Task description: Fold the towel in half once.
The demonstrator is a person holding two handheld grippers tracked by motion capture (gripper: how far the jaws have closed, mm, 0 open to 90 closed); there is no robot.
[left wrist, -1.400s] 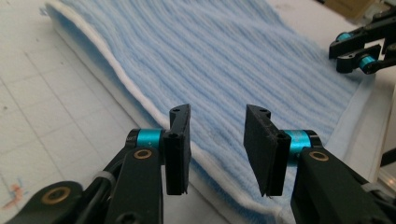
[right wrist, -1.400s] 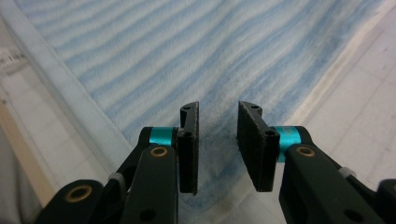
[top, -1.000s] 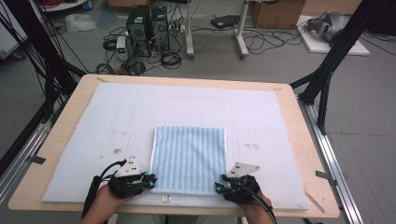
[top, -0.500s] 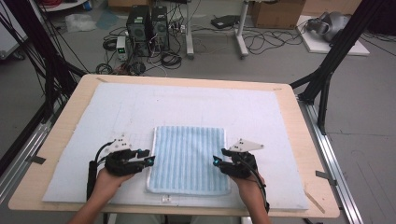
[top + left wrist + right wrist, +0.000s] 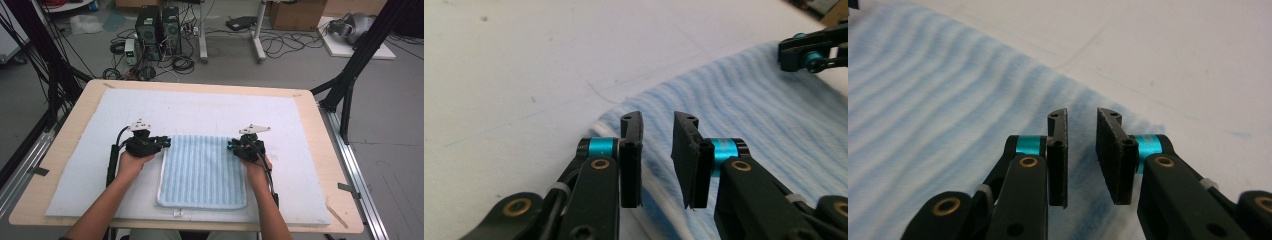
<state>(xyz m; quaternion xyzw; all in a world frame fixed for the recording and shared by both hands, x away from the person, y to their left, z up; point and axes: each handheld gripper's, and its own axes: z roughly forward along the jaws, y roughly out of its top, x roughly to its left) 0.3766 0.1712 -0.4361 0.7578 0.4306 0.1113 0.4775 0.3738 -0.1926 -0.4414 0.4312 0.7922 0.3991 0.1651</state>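
Towel (image 5: 202,170), blue-striped and folded to a rough square, lies flat on the white mat (image 5: 300,130), toward the mat's near edge and about midway across it. At the towel's far left corner sits the left gripper (image 5: 162,143); its jaws have just been closing and now stand at a narrow gap over the corner, with no cloth pinched between them. At the towel's far right corner the right gripper (image 5: 231,146) does the same: jaws just closing, a narrow gap, nothing caught. The likely slip from here is a shallow bite. If either pair shuts above the folded edge, it may catch only the top layer, or nothing, and the towel would then lift askew, dragged from one corner. Beyond the mat runs the wooden table (image 5: 65,145).
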